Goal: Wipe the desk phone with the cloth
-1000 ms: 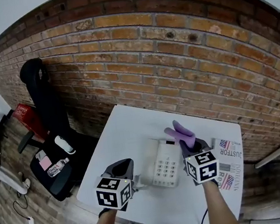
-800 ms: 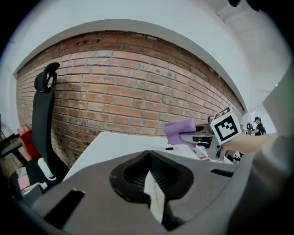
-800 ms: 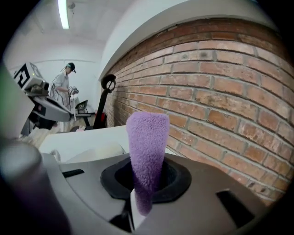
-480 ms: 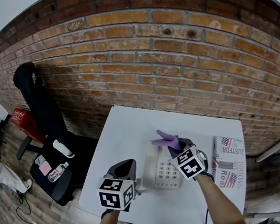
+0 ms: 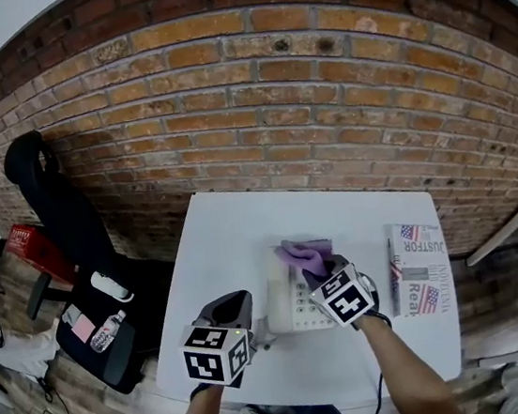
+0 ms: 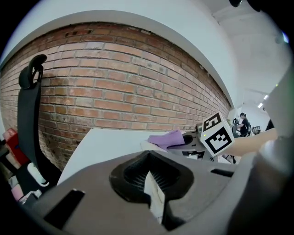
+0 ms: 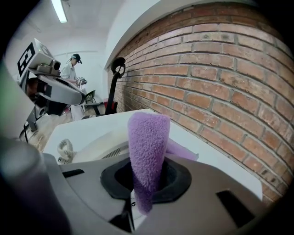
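Right gripper [image 5: 325, 273] pinches fuzzy purple cloth [image 5: 303, 252]; cloth lies on far end of white push-button desk phone [image 5: 296, 308] on white table [image 5: 235, 238]. Left gripper [image 5: 237, 304] closed, empty, just beside phone. Press cloth flat, rub slow over buttons.

The phone [image 5: 298, 308] sits on the table [image 5: 235, 242], cloth [image 5: 305, 254] over its far end (newspaper [image 5: 418, 275] right).

clear: table [image 5: 227, 248] left side | blocked: phone [image 5: 289, 303] centre, newspaper [image 5: 420, 279] right
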The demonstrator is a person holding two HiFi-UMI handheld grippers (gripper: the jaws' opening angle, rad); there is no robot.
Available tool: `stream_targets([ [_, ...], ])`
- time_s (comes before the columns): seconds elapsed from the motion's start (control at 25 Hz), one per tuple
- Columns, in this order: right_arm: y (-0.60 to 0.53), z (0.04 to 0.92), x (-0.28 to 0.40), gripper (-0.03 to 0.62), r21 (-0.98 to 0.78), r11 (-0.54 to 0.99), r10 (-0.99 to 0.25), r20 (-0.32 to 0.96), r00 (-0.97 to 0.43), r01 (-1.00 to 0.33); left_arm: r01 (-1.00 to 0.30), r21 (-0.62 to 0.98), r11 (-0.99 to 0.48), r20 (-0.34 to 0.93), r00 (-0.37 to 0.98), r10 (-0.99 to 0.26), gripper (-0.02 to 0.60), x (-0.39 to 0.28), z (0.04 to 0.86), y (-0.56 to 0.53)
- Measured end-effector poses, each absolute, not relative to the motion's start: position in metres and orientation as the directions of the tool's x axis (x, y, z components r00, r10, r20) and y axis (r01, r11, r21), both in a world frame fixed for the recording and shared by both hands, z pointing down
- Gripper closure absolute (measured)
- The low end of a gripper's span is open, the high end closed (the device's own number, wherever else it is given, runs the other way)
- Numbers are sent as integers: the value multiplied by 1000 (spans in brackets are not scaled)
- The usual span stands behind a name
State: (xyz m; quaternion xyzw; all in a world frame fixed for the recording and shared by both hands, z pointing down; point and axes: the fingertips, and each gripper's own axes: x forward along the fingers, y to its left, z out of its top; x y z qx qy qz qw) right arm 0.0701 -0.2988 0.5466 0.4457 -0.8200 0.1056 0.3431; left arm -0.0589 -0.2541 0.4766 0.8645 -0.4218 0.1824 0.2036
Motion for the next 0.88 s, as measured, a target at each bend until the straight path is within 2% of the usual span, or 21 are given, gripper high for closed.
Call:
stream_targets([
  [0.88,-219,567,54,549,69,496,-655,684,-321,-865,-708,224,-670,478,679,-557,577,-62,485,-220],
])
